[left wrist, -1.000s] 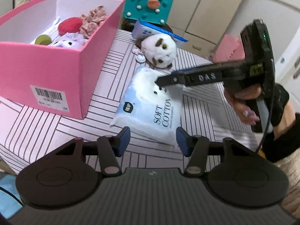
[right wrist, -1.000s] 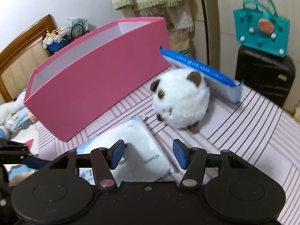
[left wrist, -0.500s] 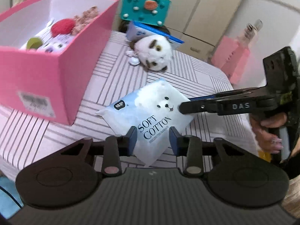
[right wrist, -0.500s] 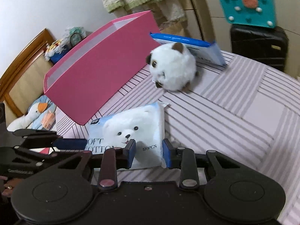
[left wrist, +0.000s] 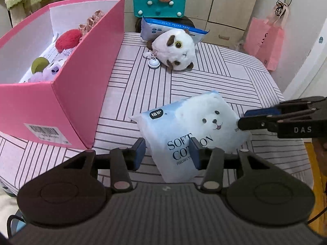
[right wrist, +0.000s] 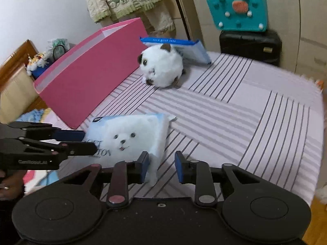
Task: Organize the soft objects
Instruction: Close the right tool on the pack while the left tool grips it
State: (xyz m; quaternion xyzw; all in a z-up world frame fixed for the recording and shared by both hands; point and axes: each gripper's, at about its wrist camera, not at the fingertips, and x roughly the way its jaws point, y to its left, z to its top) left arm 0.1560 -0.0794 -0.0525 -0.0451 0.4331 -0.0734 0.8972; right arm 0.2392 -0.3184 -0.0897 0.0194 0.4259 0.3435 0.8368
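Soft cotton pack point(left wrist: 194, 130), white-dog print, lies tilted at the surface's point(left wrist: 204, 77) near edge. Our left gripper point(left wrist: 167, 153) and right gripper point(right wrist: 161, 166) both have fingers parted, straddling pack corners without gripping.

One pink box point(left wrist: 67, 94), two tissue packs point(left wrist: 194, 130) point(left wrist: 163, 27), one plush point(left wrist: 175, 49), perhaps four toys point(left wrist: 66, 39) inside.

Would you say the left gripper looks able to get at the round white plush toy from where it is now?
Probably not directly: the left gripper is open around the cotton pack, which lies between it and the plush toy. Beyond the pack, only bare striped cloth shows.
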